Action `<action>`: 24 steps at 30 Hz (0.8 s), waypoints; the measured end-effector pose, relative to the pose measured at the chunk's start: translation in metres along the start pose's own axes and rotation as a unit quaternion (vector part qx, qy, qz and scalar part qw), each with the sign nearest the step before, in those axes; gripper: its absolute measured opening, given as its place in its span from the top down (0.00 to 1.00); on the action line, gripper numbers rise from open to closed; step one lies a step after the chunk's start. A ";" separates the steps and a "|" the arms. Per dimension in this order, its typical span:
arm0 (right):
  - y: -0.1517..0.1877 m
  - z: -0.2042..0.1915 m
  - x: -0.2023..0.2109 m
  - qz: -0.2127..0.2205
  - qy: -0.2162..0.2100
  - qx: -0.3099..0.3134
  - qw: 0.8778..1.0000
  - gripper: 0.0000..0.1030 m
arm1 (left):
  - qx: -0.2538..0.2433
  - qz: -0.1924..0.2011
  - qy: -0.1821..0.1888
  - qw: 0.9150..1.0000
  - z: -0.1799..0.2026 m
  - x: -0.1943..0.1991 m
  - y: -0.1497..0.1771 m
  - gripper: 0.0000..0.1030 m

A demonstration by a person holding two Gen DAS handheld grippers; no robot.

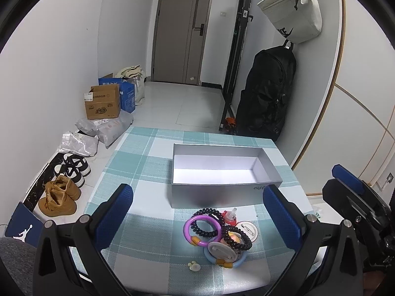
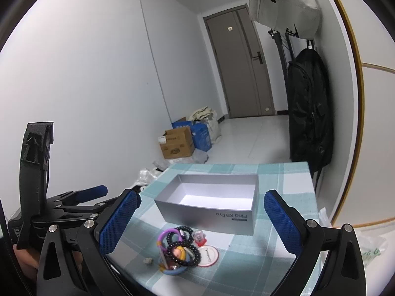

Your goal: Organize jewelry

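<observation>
1. Box point(image 1: 223, 192), open-topped, nothing inside; long axis left-right.
2. Jewelry pile point(image 1: 218, 236) on table point(image 1: 138, 170), just near of box.
3. Left gripper point(image 1: 197, 219), right gripper point(image 2: 201, 224): wide open, holding nothing.

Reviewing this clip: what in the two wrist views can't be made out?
- Pile of jewelry: pieces overlap, so what lies under the bracelets is hidden in both views.
- Small pale item beside the pile: too small to identify.
- Silver box: the near wall hides the front strip of its floor.
- Left gripper and right gripper: both open.
</observation>
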State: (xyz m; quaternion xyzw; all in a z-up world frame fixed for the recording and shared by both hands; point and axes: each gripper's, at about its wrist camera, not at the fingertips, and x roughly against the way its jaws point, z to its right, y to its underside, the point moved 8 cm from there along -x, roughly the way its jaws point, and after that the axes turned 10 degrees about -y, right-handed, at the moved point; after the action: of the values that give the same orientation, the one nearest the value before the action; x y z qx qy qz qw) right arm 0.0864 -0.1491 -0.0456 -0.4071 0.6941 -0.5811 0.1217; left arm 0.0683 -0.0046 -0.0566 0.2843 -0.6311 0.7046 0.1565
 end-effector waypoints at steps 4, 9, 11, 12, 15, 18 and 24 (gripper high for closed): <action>0.001 0.002 -0.004 -0.007 -0.001 -0.006 1.000 0.00 | 0.009 -0.009 0.002 1.000 -0.002 -0.004 0.000 0.01; 0.007 0.003 -0.009 -0.023 -0.005 -0.013 1.000 0.00 | 0.023 -0.029 0.011 0.999 -0.008 -0.009 0.002 0.01; 0.011 0.004 -0.014 -0.038 -0.005 -0.013 0.999 0.00 | 0.016 -0.041 -0.003 0.999 -0.013 -0.014 0.005 0.01; 0.013 0.004 -0.016 -0.045 -0.006 -0.014 0.999 0.00 | 0.020 -0.049 -0.004 0.999 -0.017 -0.018 0.006 0.01; 0.021 0.004 -0.027 -0.071 -0.010 -0.020 0.997 0.00 | 0.045 -0.072 -0.007 0.996 -0.032 -0.027 0.009 0.01; 0.032 0.003 -0.037 -0.100 -0.017 -0.023 0.995 0.00 | 0.059 -0.082 -0.012 0.995 -0.045 -0.031 0.011 0.01; 0.063 -0.001 -0.064 -0.183 -0.056 -0.062 0.980 0.00 | 0.074 -0.116 -0.010 0.991 -0.060 -0.036 0.020 0.01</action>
State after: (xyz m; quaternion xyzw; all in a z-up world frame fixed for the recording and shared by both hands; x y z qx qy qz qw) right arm 0.1000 -0.1039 -0.1218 -0.5655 0.6347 -0.5259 0.0266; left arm 0.0731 0.0556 -0.0973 0.3733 -0.5419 0.7234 0.2091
